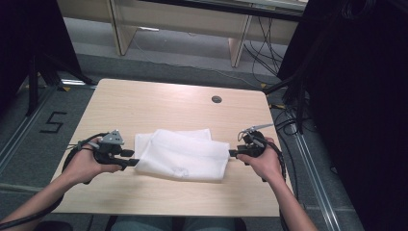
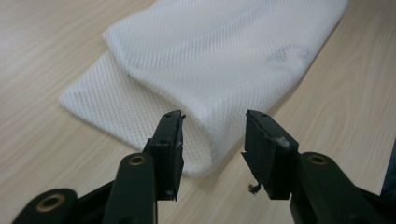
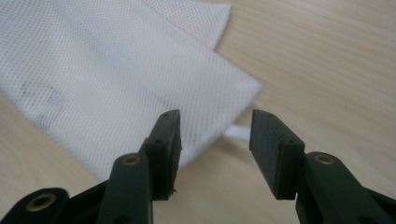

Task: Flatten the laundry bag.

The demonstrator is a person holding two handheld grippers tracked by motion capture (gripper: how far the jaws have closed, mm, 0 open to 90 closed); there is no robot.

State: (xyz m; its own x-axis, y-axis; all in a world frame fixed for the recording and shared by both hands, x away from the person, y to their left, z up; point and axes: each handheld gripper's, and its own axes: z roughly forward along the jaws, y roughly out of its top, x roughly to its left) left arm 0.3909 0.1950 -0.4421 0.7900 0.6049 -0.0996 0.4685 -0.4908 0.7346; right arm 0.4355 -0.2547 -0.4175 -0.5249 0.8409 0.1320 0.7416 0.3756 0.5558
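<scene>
Folded white mesh cloth [image 1: 183, 155] flat on pale wooden tabletop [image 1: 159, 101]. Left hand-held gripper [image 2: 214, 140] and right hand-held gripper [image 3: 215, 140] both spread, gripping nothing, at opposite cloth ends.

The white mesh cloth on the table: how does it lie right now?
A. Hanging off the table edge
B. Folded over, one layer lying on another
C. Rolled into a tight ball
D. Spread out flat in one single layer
B: the white mesh cloth lies on the table with an upper layer folded over a lower one, whose edge and corner peek out from under it in the left gripper view.
</scene>
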